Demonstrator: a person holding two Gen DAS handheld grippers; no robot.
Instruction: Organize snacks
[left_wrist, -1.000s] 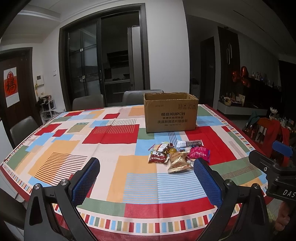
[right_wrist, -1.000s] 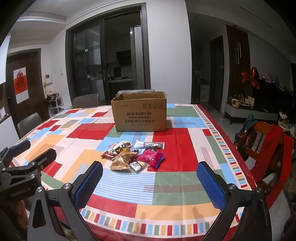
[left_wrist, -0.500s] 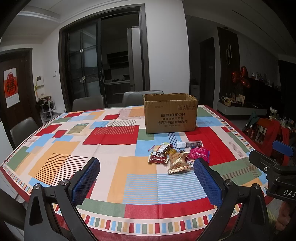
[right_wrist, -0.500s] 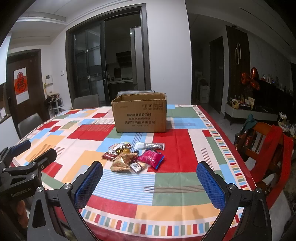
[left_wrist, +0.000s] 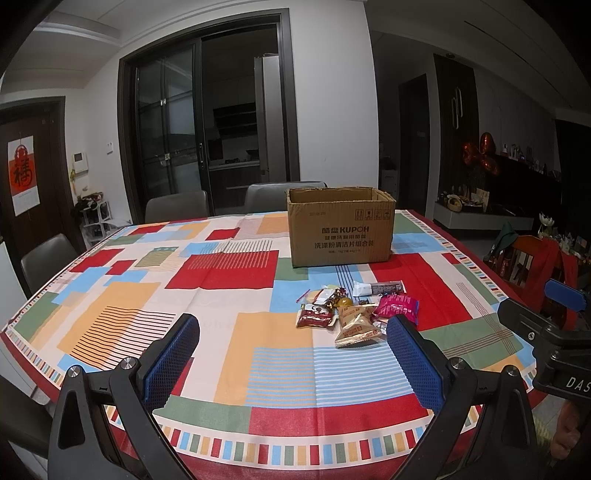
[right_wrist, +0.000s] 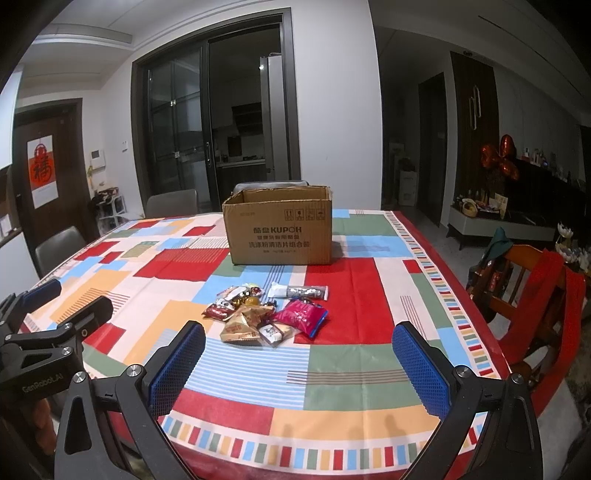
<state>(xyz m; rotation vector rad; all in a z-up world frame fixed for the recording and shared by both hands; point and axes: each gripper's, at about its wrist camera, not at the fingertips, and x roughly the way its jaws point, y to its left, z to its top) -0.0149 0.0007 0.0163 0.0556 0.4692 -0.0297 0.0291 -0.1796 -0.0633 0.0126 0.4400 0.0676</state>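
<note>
A pile of small snack packets (left_wrist: 354, 312) lies on the patterned tablecloth (left_wrist: 147, 288), with a pink packet (left_wrist: 397, 307), a tan packet (left_wrist: 356, 326) and a red packet (left_wrist: 314, 319). The pile also shows in the right wrist view (right_wrist: 266, 314). An open cardboard box (left_wrist: 340, 229) stands behind it, also in the right wrist view (right_wrist: 279, 230). My left gripper (left_wrist: 291, 354) is open and empty, near the table's front edge. My right gripper (right_wrist: 299, 362) is open and empty, in front of the pile.
Grey chairs (left_wrist: 175, 206) stand at the far and left sides. A wooden chair with red cloth (right_wrist: 532, 291) stands at the right. The other gripper shows at the right edge of the left wrist view (left_wrist: 546, 332) and at the left edge of the right wrist view (right_wrist: 48, 332).
</note>
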